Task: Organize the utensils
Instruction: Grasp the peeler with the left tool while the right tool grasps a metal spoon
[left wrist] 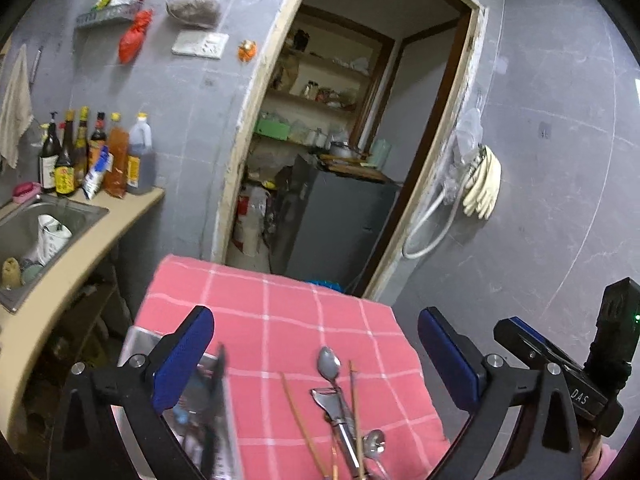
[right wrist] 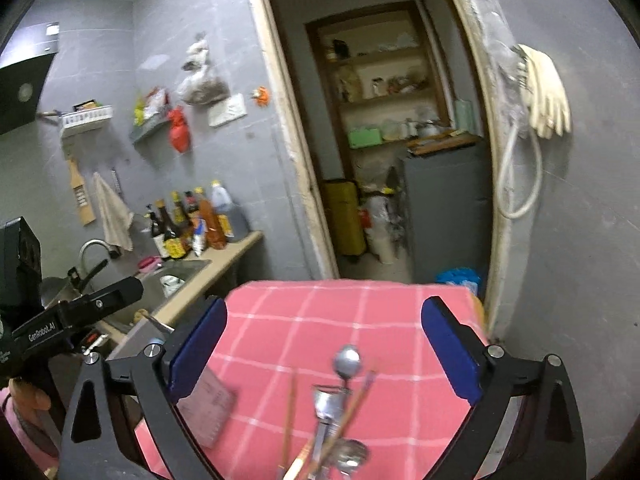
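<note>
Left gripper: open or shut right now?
Open. The left gripper's blue pads stand wide apart above the pink cloth, nothing between them.

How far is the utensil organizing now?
Done: nothing visibly sorted. The spoon, peeler and chopsticks lie loose on the pink cloth. In hand: nothing; the left gripper and right gripper are open and empty. Left: gathering all of them.
</note>
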The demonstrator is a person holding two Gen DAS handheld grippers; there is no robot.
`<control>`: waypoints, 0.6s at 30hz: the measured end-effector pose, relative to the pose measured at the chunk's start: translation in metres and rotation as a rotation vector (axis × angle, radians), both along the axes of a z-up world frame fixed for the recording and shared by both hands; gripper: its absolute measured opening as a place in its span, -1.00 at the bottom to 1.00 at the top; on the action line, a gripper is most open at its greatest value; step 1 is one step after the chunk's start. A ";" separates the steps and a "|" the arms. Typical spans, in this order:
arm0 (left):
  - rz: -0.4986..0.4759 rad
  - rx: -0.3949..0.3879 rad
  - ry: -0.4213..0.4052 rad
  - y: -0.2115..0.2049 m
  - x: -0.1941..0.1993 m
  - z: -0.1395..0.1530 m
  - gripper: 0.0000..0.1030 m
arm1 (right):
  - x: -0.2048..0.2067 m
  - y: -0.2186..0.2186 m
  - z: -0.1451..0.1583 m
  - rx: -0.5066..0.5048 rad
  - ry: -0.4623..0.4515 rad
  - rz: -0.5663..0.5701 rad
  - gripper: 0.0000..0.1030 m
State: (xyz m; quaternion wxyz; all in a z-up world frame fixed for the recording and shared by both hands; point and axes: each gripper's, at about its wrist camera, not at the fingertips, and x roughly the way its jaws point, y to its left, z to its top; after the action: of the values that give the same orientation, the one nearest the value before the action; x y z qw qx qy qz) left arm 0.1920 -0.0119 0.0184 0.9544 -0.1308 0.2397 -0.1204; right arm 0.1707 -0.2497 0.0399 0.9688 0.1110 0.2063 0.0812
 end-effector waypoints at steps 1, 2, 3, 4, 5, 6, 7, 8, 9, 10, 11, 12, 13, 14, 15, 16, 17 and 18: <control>-0.005 0.000 0.011 -0.006 0.003 -0.003 0.99 | 0.001 -0.008 -0.004 0.000 0.013 -0.006 0.86; -0.010 0.001 0.022 -0.012 0.006 -0.006 0.99 | 0.001 -0.015 -0.007 0.000 0.023 -0.010 0.86; -0.013 0.002 0.029 -0.016 0.007 -0.009 0.99 | 0.003 -0.022 -0.012 0.000 0.038 -0.012 0.86; -0.017 0.006 0.041 -0.022 0.010 -0.012 0.99 | 0.005 -0.028 -0.017 0.002 0.054 -0.013 0.86; -0.020 0.012 0.053 -0.028 0.013 -0.016 0.99 | 0.006 -0.033 -0.022 0.004 0.067 -0.014 0.86; -0.023 0.016 0.063 -0.033 0.016 -0.019 0.99 | 0.009 -0.039 -0.027 0.007 0.083 -0.013 0.86; -0.026 0.020 0.076 -0.038 0.019 -0.023 0.99 | 0.011 -0.045 -0.033 0.011 0.099 -0.013 0.86; -0.027 0.022 0.088 -0.042 0.022 -0.027 0.99 | 0.012 -0.049 -0.039 0.013 0.111 -0.013 0.86; -0.028 0.024 0.100 -0.047 0.025 -0.031 0.99 | 0.014 -0.054 -0.045 0.016 0.126 -0.012 0.86; -0.031 0.027 0.116 -0.051 0.028 -0.035 0.99 | 0.018 -0.060 -0.052 0.021 0.146 -0.012 0.86; -0.033 0.029 0.127 -0.055 0.030 -0.039 0.99 | 0.018 -0.064 -0.059 0.024 0.158 -0.011 0.86; -0.038 0.034 0.142 -0.059 0.033 -0.044 0.99 | 0.022 -0.069 -0.065 0.028 0.174 -0.007 0.86; -0.040 0.044 0.158 -0.063 0.036 -0.049 0.99 | 0.025 -0.073 -0.072 0.030 0.188 -0.003 0.86; -0.042 0.052 0.173 -0.066 0.039 -0.054 0.99 | 0.027 -0.076 -0.078 0.030 0.200 0.000 0.86; -0.044 0.060 0.195 -0.069 0.043 -0.060 0.99 | 0.030 -0.079 -0.085 0.031 0.213 0.005 0.86; -0.044 0.063 0.212 -0.071 0.045 -0.065 0.99 | 0.032 -0.080 -0.089 0.033 0.223 0.009 0.86; -0.040 0.064 0.234 -0.074 0.049 -0.073 0.99 | 0.035 -0.083 -0.095 0.035 0.235 0.015 0.86; -0.038 0.063 0.249 -0.075 0.050 -0.077 0.99 | 0.038 -0.085 -0.101 0.038 0.247 0.022 0.86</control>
State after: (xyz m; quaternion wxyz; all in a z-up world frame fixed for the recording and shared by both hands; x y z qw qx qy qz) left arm 0.2424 -0.0868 -0.0591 0.9186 -0.1100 0.3622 -0.1135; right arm 0.2084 -0.3342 -0.0611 0.9328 0.1360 0.3236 0.0816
